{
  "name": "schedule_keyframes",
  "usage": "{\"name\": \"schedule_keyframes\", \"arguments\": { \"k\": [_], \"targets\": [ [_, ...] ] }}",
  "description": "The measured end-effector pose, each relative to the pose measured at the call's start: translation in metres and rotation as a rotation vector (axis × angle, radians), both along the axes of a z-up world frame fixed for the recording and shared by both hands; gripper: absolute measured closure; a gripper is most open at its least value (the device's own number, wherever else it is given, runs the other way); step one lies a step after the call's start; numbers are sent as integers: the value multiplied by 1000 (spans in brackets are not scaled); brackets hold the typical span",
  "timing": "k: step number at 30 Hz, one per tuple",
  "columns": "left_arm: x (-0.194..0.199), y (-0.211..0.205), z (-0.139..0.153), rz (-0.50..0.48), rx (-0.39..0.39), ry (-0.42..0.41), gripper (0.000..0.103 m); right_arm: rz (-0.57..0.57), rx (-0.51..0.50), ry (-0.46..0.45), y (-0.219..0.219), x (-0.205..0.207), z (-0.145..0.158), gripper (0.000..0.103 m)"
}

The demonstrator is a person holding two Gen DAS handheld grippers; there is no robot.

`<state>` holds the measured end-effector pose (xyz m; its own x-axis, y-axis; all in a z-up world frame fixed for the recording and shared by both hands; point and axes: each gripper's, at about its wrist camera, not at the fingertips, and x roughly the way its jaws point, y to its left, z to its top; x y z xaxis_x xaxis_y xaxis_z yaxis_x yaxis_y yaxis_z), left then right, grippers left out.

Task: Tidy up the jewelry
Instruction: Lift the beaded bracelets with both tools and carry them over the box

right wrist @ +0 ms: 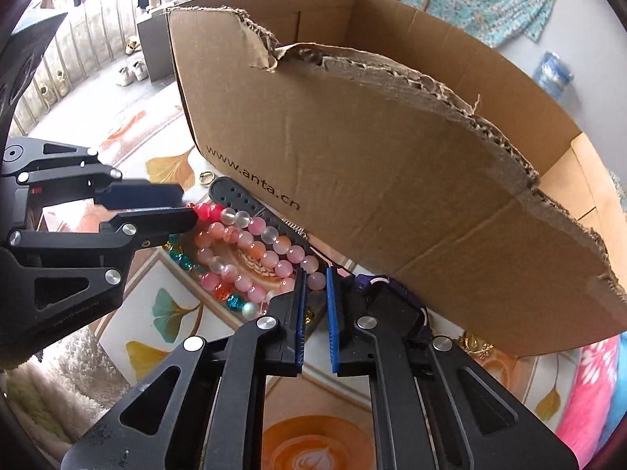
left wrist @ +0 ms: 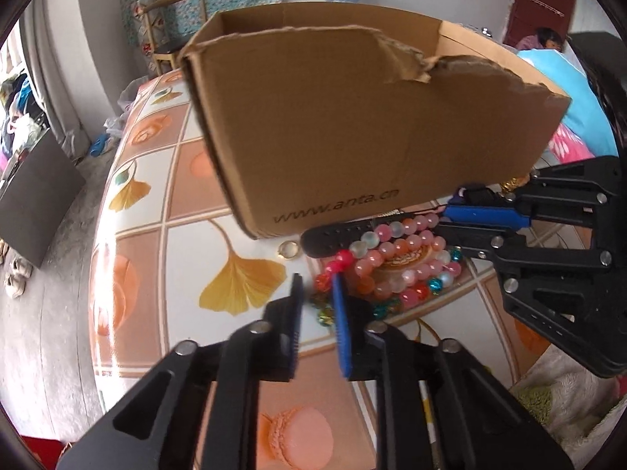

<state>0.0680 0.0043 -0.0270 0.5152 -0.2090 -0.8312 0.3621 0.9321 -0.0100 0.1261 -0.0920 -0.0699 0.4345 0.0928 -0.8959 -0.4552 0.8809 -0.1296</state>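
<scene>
A pile of bead bracelets point(left wrist: 395, 258) lies on the patterned table in front of a torn cardboard box point(left wrist: 352, 109); it shows in the right wrist view too point(right wrist: 250, 250). Pink and white beads lie on top, red and teal crystal beads at the edges. A black perforated strap point(left wrist: 333, 237) lies along the box. My left gripper point(left wrist: 315, 290) is open at the pile's left edge, beside red beads. My right gripper point(right wrist: 313, 278) is open, with a pink bead point(right wrist: 316, 282) between its tips. The box also fills the right wrist view point(right wrist: 392, 180).
A small gold ring point(left wrist: 289, 250) lies by the box's corner, seen also in the right wrist view point(right wrist: 206, 177). Gold jewellery point(right wrist: 474, 346) lies under the box's right end. A purple cord point(right wrist: 395, 288) sits by my right finger. A fluffy cloth point(left wrist: 568, 395) covers the table's near edge.
</scene>
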Motion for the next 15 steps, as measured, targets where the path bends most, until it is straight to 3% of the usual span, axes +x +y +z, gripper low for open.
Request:
{"name": "schedule_keyframes", "arguments": {
  "k": [8, 15],
  "targets": [
    [-8, -4, 6, -16, 4, -29, 94, -41, 34, -44, -5, -11, 14, 96],
    [-28, -9, 28, -12, 11, -96, 94, -53, 43, -140, -9, -41, 38, 96]
  ]
}}
